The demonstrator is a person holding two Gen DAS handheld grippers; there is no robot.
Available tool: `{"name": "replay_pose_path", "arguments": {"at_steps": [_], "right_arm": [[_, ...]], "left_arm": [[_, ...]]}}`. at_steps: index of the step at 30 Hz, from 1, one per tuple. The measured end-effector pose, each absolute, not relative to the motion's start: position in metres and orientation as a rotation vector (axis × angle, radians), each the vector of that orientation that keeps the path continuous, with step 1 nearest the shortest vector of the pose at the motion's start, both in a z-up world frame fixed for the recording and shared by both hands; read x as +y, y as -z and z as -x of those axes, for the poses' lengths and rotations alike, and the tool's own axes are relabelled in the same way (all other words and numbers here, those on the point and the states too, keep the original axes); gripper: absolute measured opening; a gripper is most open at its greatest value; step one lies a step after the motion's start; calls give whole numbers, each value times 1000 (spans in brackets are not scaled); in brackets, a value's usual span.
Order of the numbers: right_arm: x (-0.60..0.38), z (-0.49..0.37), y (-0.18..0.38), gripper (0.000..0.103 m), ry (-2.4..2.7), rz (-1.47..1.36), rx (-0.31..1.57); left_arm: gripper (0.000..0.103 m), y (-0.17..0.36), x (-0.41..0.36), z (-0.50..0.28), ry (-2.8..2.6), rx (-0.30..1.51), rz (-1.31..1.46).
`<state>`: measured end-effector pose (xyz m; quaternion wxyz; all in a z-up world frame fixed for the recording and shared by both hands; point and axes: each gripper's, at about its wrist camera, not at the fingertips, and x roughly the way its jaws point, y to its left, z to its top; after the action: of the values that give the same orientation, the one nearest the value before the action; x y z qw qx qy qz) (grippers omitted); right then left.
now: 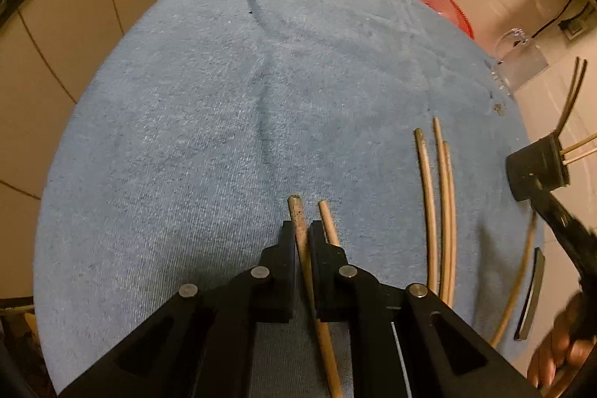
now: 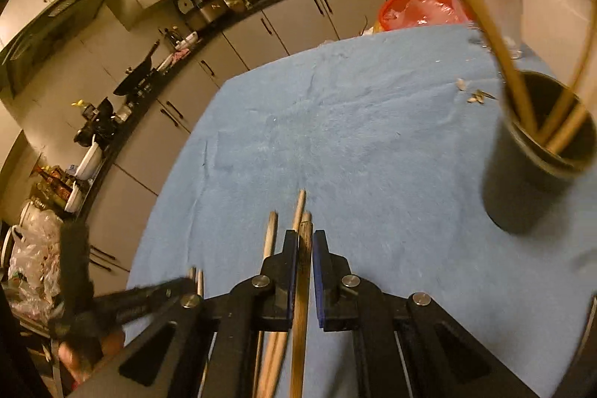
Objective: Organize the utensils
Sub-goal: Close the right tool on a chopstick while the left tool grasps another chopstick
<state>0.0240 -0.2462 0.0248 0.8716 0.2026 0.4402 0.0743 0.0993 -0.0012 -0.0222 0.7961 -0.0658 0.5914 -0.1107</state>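
The left claw [image 1: 302,230] is clenched on a chopstick [image 1: 298,219] whose near end runs out of view under it, with a second stick [image 1: 328,222] half hidden behind its right finger; the right claw [image 2: 306,241] grips a darker chopstick [image 2: 305,248] the same way. Three more chopsticks [image 1: 438,204] lie near the right edge of the blue towel [image 1: 186,137] on the bench. The black cup [image 2: 533,166], blurred and holding several sticks, stands at far right, leaving the towel's far and left stretches open.
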Motion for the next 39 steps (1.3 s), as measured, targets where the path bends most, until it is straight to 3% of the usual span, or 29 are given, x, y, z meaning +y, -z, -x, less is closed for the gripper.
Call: {"name": "replay_pose_path", "arguments": {"at_steps": [9,27,35,39], "right_arm": [[-254,1,-23,8,-156,-438,908],[-225,46,-129,8,-55,-176,563],[-221,46,-133,8,-50,-149,555],[-222,29,-114,10,-129,-178,675]], "left_arm": [[8,17,-26,-90,165,1203,26],[7,-84,-28,-40,241,886,4],[7,-91,-31,-40,260,889,5],[7,-78,-30,-47,278,953,16]]}}
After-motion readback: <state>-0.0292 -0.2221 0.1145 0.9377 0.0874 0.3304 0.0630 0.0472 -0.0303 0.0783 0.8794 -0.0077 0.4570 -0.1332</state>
